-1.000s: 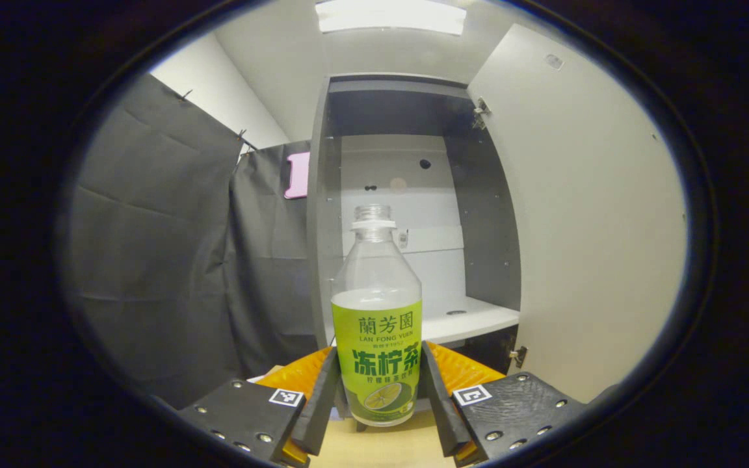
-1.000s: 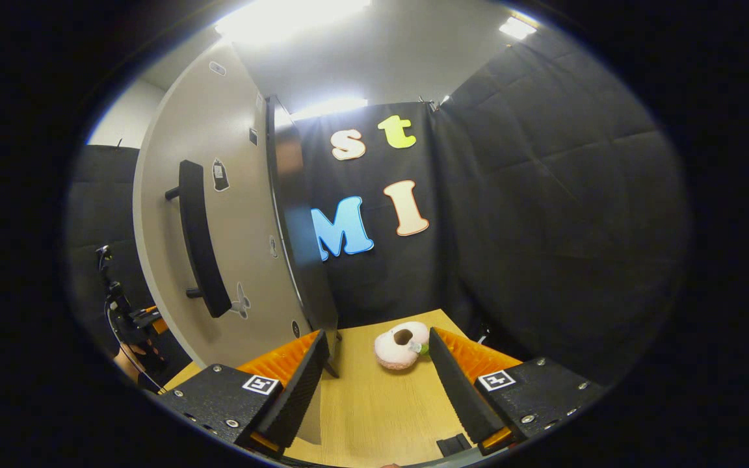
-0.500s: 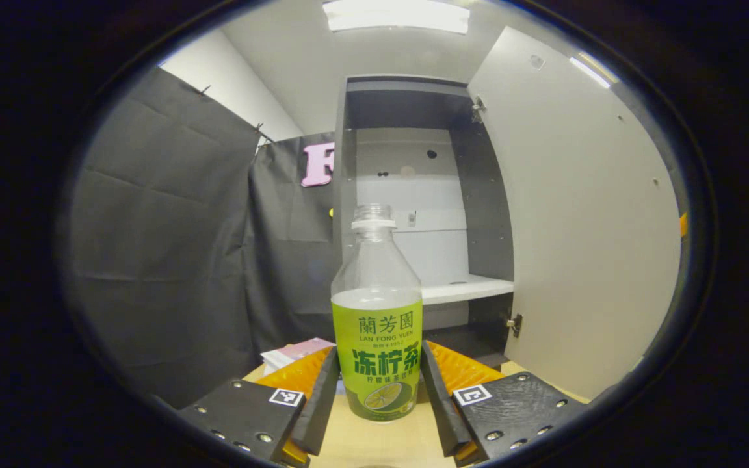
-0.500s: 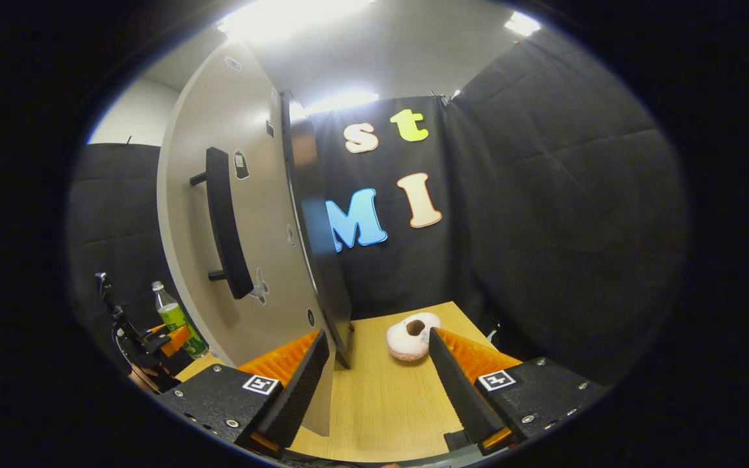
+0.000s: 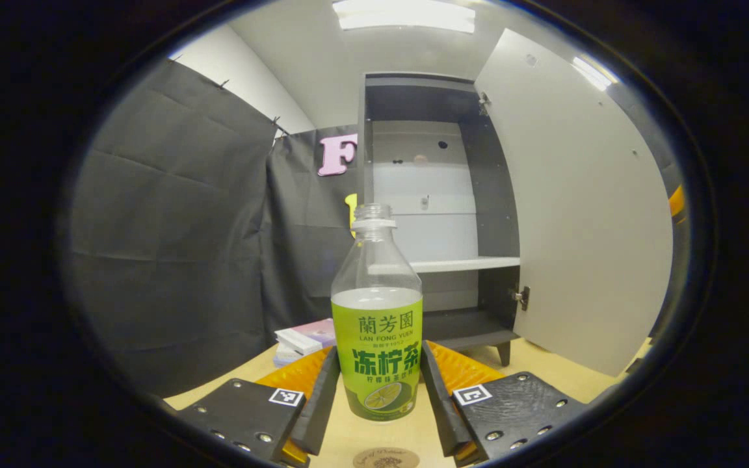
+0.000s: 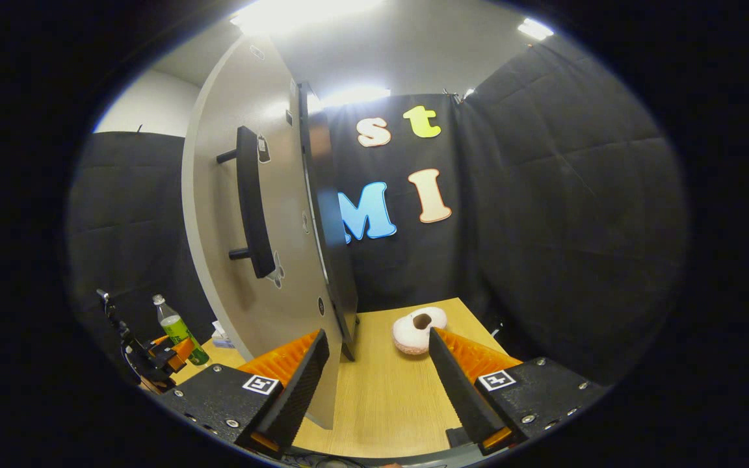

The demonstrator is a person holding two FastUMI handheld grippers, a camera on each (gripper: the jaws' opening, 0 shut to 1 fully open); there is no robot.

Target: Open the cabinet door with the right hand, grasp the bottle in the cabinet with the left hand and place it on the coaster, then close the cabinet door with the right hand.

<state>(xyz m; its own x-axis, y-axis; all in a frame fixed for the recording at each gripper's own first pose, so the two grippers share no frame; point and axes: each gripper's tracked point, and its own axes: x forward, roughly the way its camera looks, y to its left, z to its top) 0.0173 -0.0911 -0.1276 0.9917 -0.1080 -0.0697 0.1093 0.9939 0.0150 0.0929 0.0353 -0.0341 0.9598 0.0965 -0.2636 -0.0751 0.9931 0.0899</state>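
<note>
An uncapped clear bottle (image 5: 378,338) with a green label and a little liquid stands upright between the fingers of my left gripper (image 5: 378,398), which is shut on its lower half. A round brown coaster (image 5: 385,459) peeks in at the bottom edge, just below the bottle. Behind it the grey cabinet (image 5: 436,195) stands open, its pale door (image 5: 576,214) swung out to the right. In the right gripper view, my right gripper (image 6: 378,383) is open and holds nothing, close to the door's outer face (image 6: 231,273) below its black handle (image 6: 252,201). The bottle (image 6: 176,328) and left gripper (image 6: 165,356) show at the far left.
A small stack of flat boxes (image 5: 303,339) lies on the wooden table (image 5: 543,377) left of the cabinet. A pale pink ring-shaped toy (image 6: 419,328) sits on the table (image 6: 381,403) beyond the right fingers. Black cloth walls close in the booth.
My left gripper has pulled the bottle back out of the cabinet and lowered it toward the table; the coaster has come into view. The right gripper stays open beside the door.
</note>
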